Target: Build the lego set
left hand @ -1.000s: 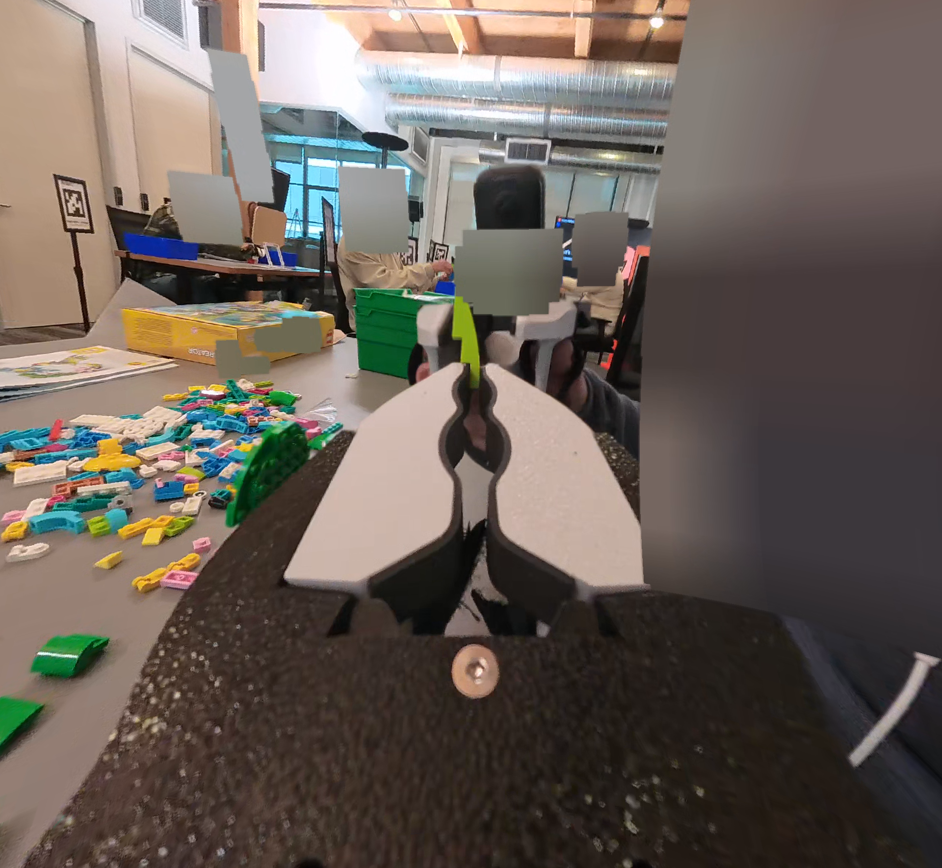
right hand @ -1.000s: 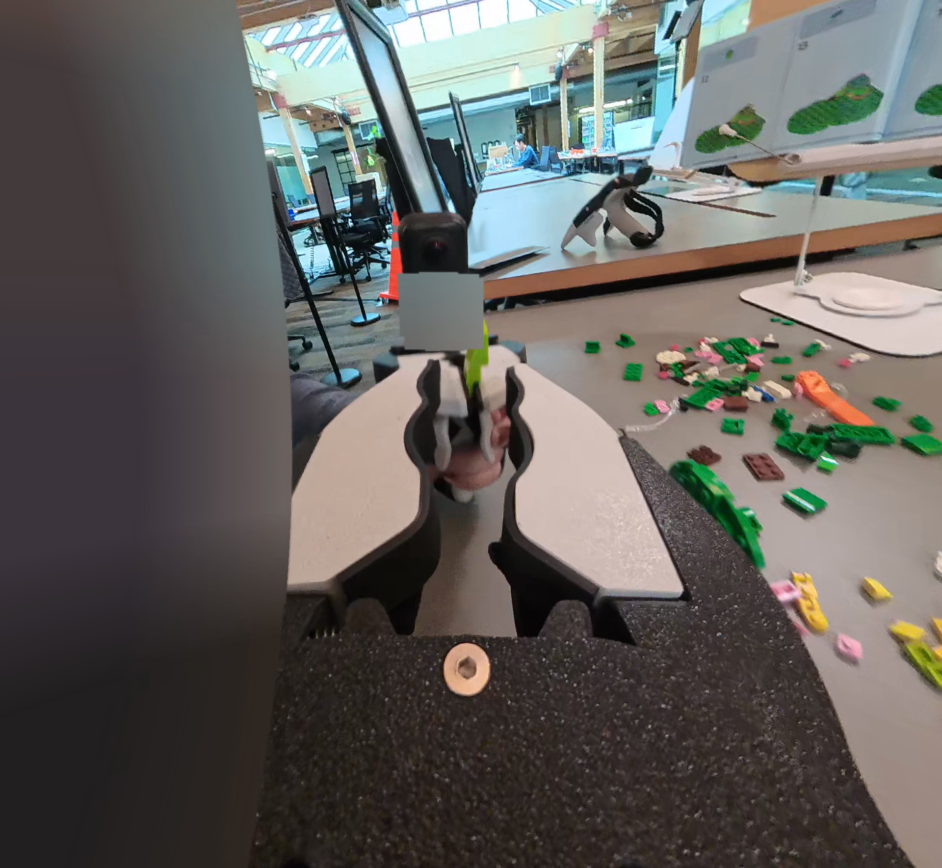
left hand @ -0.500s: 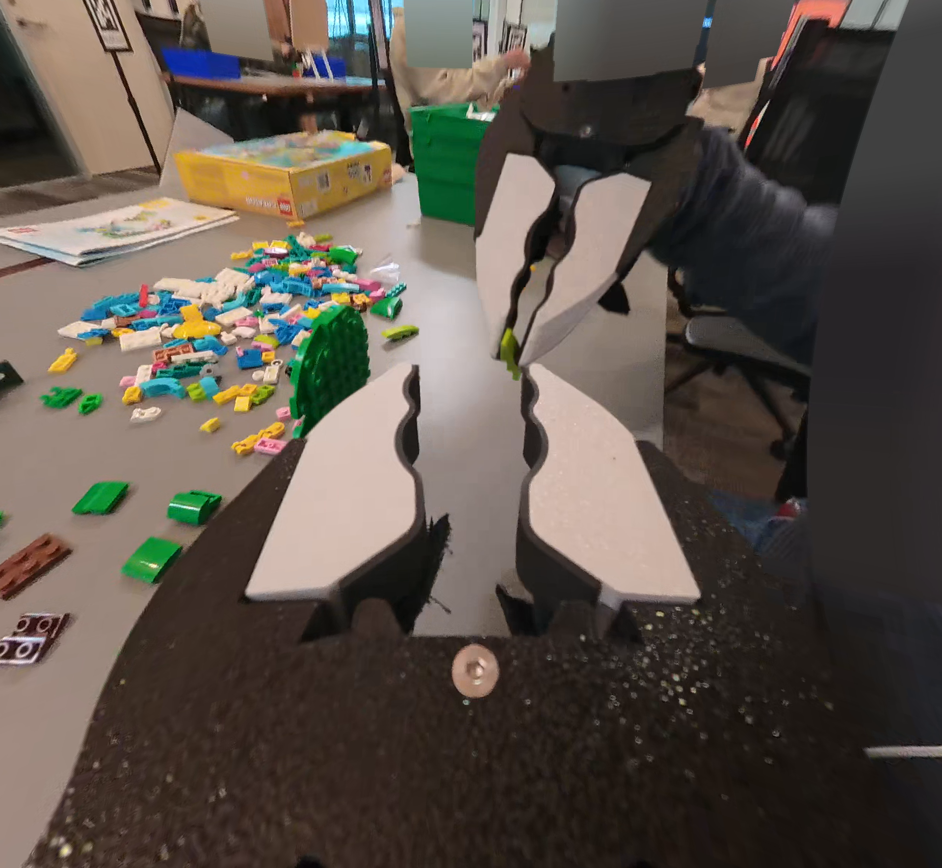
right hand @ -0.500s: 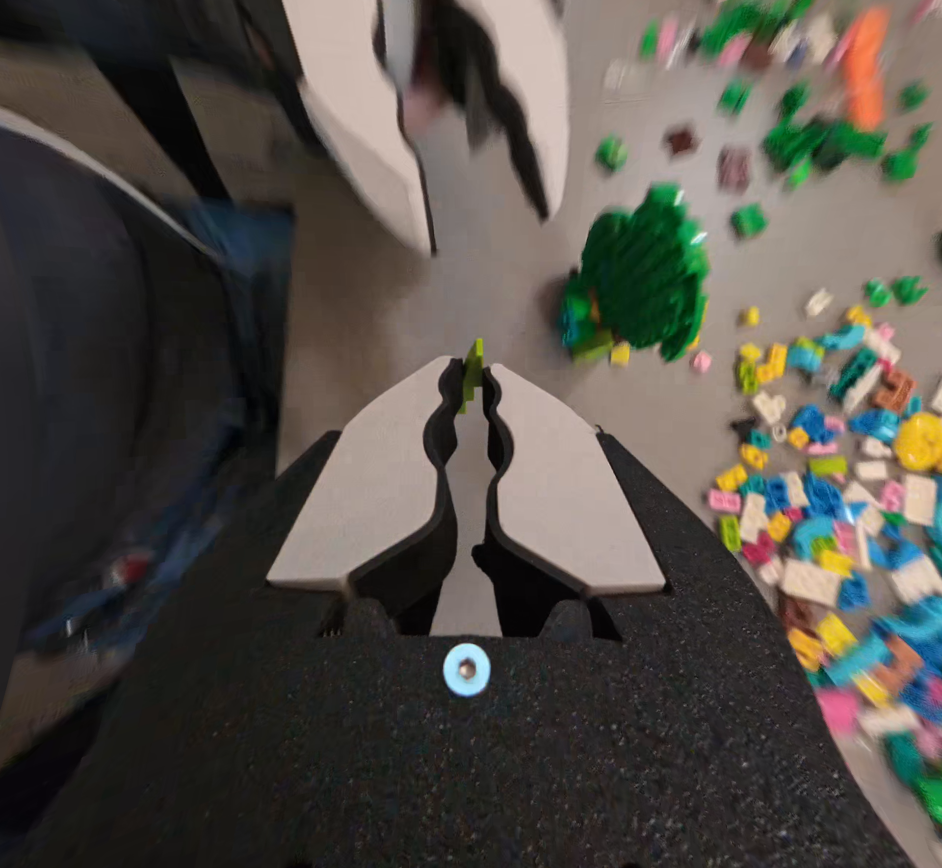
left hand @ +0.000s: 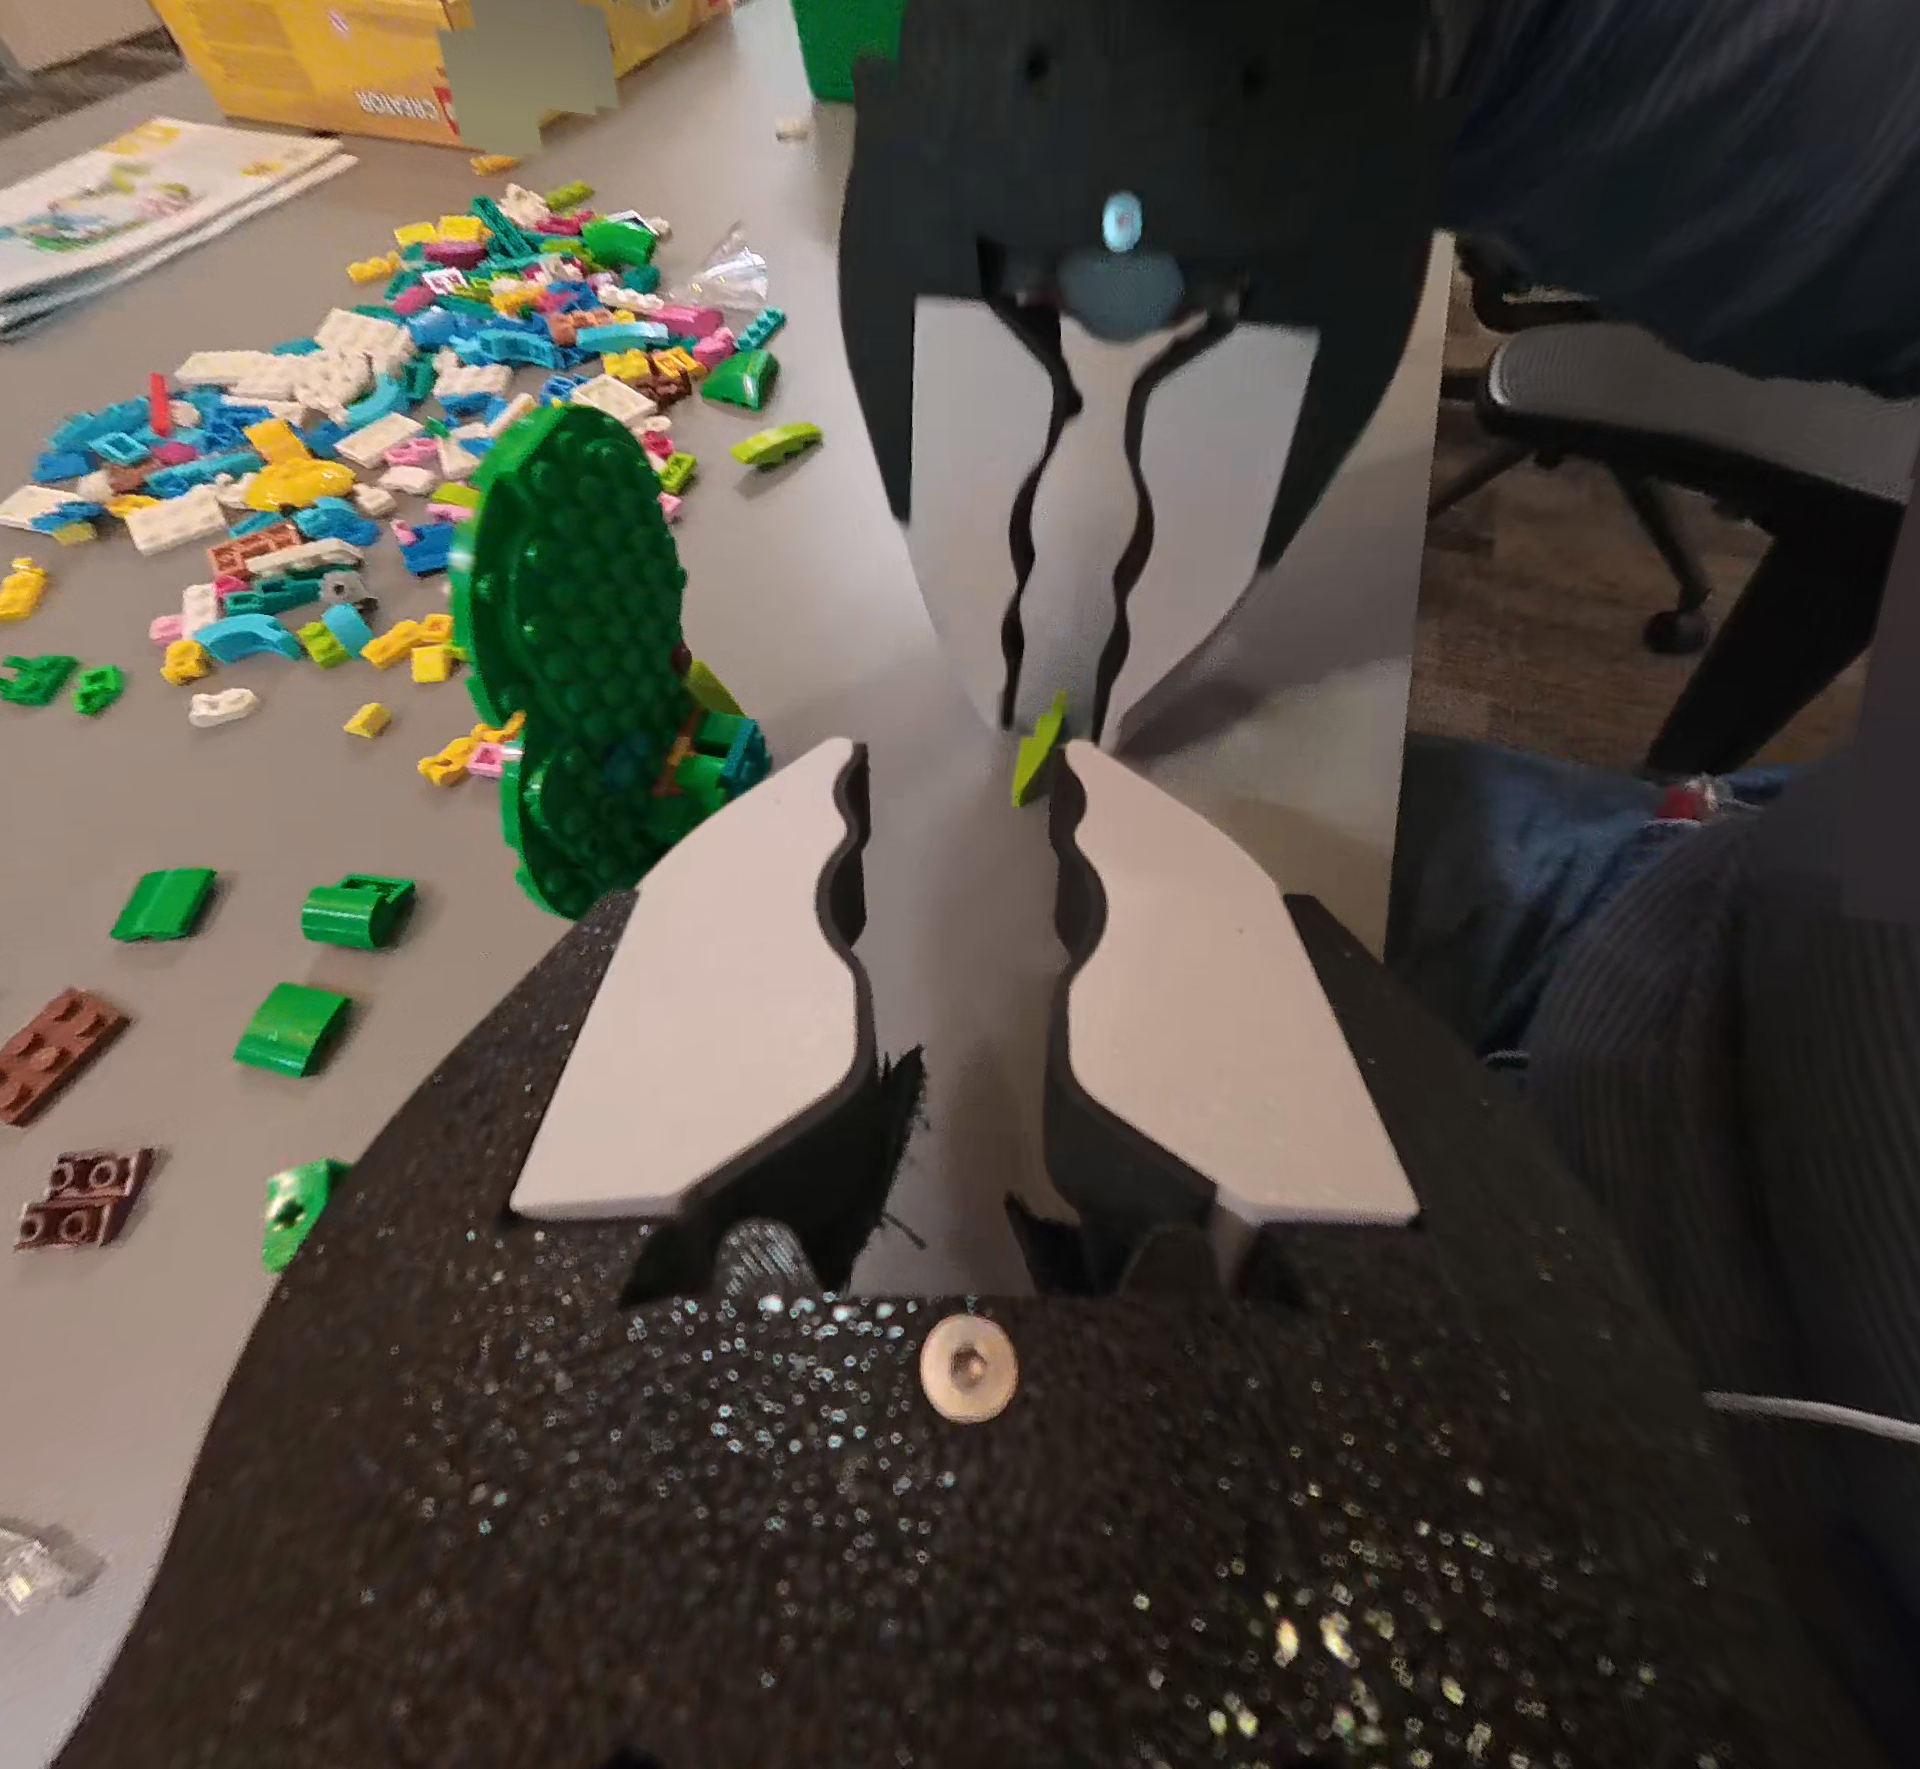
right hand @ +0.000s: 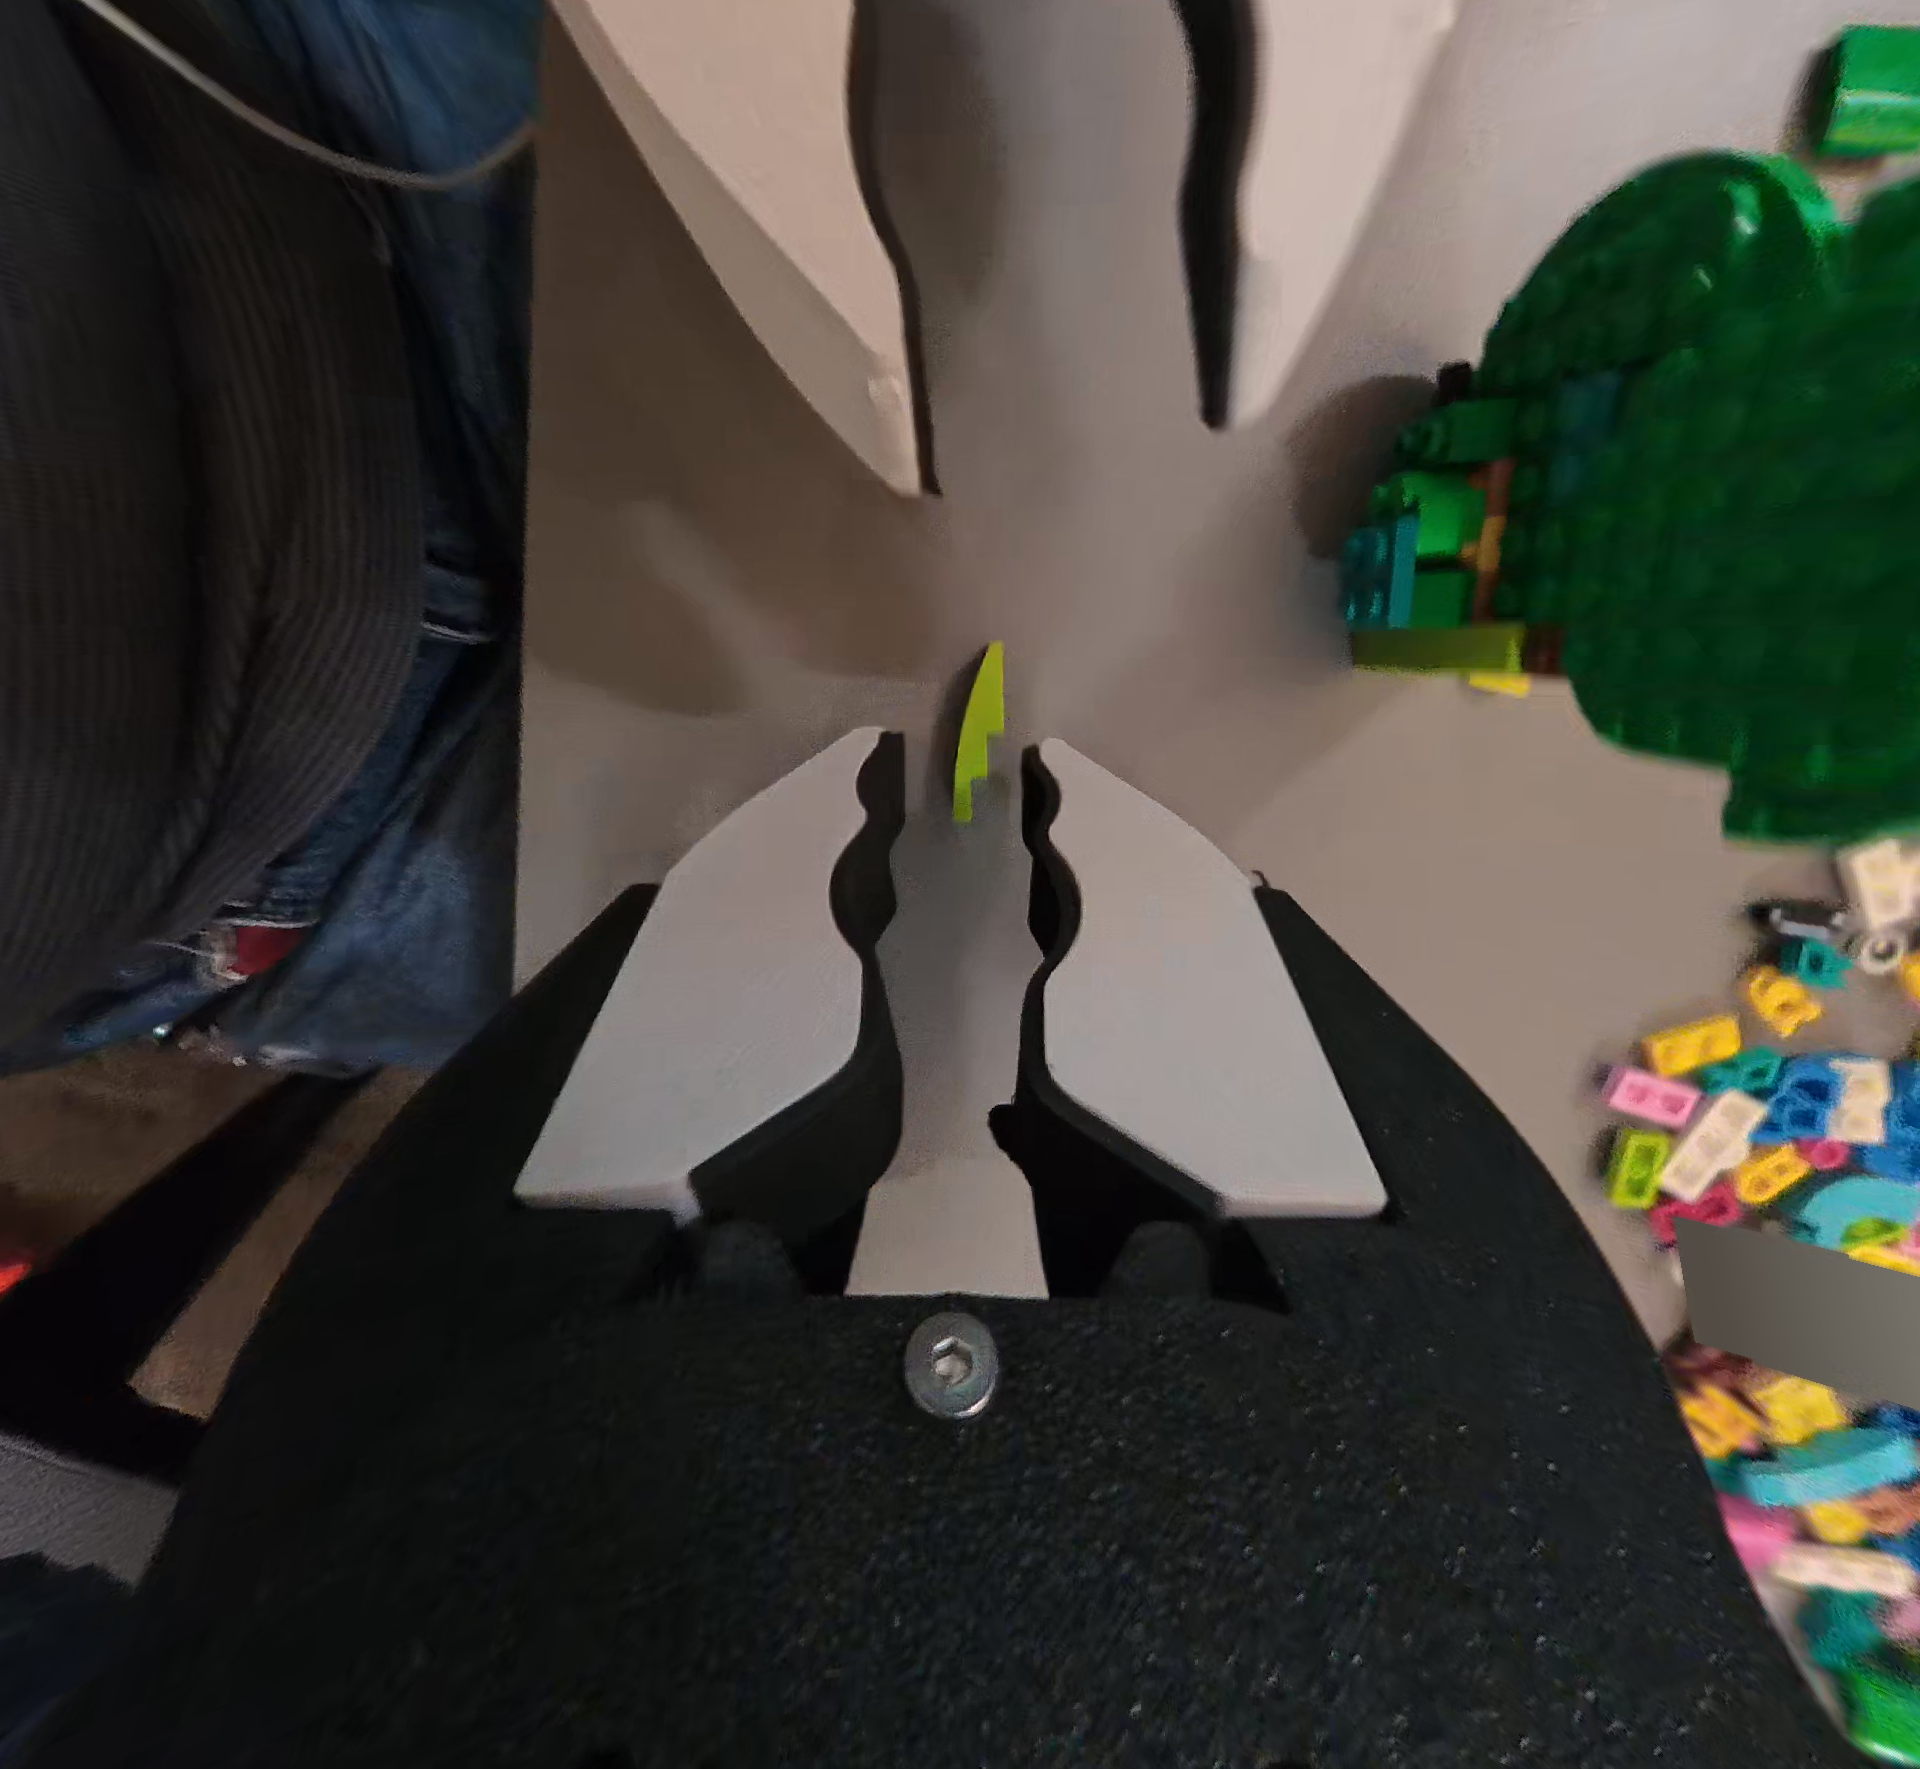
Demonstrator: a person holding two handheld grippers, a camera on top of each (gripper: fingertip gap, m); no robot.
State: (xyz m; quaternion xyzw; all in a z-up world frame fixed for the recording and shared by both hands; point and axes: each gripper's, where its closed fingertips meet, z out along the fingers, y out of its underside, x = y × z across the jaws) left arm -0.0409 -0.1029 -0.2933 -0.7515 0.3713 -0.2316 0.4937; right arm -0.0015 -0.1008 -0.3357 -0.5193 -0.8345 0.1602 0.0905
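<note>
A small lime-green leaf piece (right hand: 980, 732) sits between the tips of my right gripper (right hand: 961, 748). The jaws stand apart and touch neither side of it; I cannot tell whether it rests on the grey table (right hand: 1143, 576). My left gripper (left hand: 961, 763) is open and empty, tip to tip with the right gripper (left hand: 1051, 717), and the lime piece (left hand: 1039, 745) is by its right fingertip. The green baseplate build (left hand: 571, 639) stands tilted on its edge just left of both grippers. It also shows in the right wrist view (right hand: 1714, 524).
A pile of loose coloured bricks (left hand: 312, 472) lies behind the build, with a yellow box (left hand: 416, 26) and booklets (left hand: 135, 202) beyond. Green curved pieces (left hand: 358, 909) and brown plates (left hand: 52, 1044) lie at the left. The table edge (left hand: 1403, 576), a person's legs and an office chair (left hand: 1662, 410) are at the right. Left tips to right tips: about 6 cm.
Both grippers have come down from head height to the table by the green build. The left gripper let go of the lime piece, the right took it, and now the right jaws have parted.
</note>
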